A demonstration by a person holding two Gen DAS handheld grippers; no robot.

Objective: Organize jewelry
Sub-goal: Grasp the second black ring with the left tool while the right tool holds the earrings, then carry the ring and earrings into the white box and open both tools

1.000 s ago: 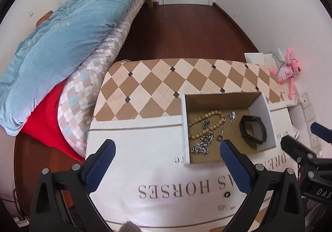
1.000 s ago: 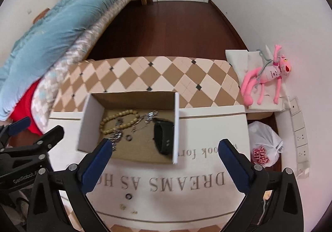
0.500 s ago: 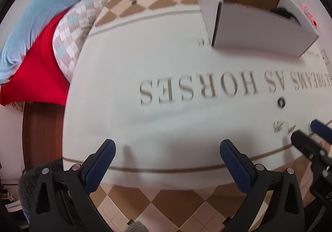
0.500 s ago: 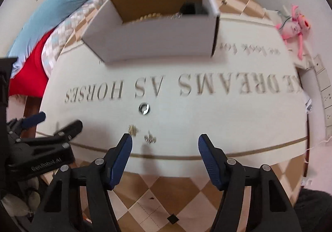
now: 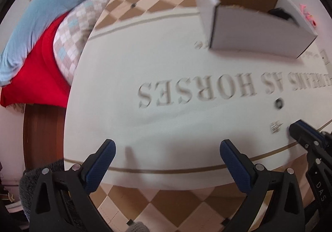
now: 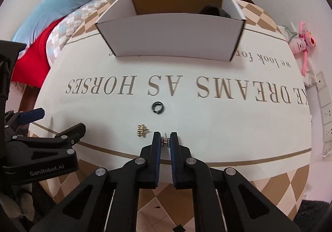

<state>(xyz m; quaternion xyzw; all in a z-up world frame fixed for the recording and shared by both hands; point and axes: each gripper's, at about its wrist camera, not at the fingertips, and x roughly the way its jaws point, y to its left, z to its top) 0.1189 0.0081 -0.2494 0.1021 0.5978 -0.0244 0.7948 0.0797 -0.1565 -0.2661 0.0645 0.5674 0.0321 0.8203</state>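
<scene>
**Right fingers pinching gold earring on table**

Left gripper (image 5: 167, 152) hovers low over the white cloth (image 6: 207, 119), fingers spread wide, nothing between them. Right of it lies a second gold earring (image 6: 141, 130), loose on the cloth. Just beyond, a dark ring (image 6: 158, 107) rests below the printed lettering. Right gripper (image 6: 165, 140) has its fingers pressed against a small gold earring (image 6: 165, 140) at the table's near edge. White box (image 6: 172, 38) stands farther back.

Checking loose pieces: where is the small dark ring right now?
In the right wrist view, the small dark metal ring lies on the white printed cloth, below the "AS HORSES" lettering, just beyond the gold earring.
</scene>
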